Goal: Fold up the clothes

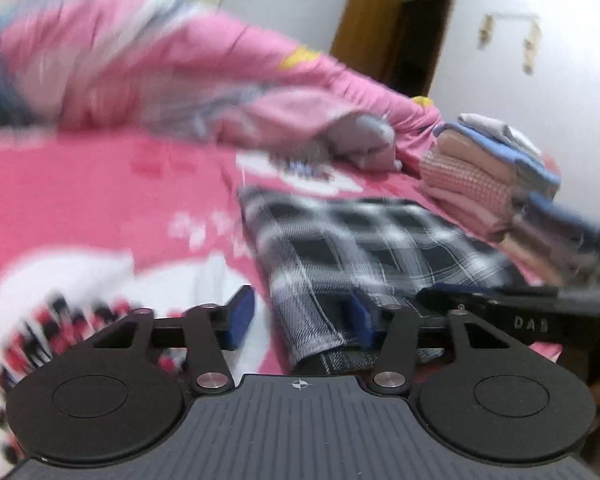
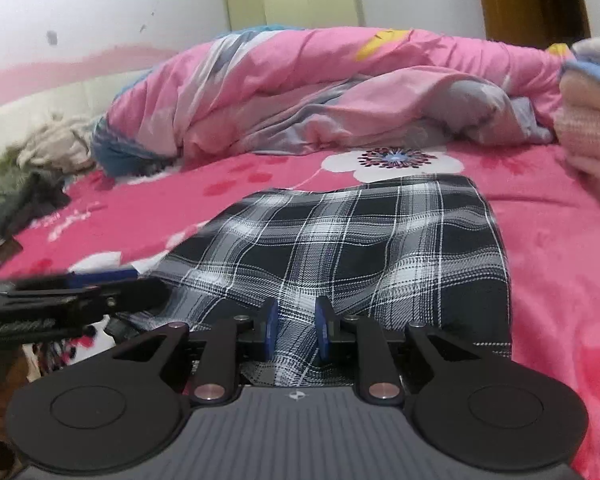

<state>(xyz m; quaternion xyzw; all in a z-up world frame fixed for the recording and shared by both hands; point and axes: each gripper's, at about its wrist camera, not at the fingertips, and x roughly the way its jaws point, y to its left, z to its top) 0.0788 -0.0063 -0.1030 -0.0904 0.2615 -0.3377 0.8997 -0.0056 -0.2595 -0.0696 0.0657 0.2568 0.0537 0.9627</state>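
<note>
Shirt (image 2: 340, 248) hem sits pinched in your right gripper (image 2: 296, 332); your left gripper (image 1: 300, 320) straddles its corner, jaws apart. Clamp, then fold.

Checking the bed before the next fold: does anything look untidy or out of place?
Yes. A loose heap of clothes lies crumpled at the far left edge of the bed, and the pink quilt is bunched up behind the plaid garment. The folded stack looks neat.
</note>
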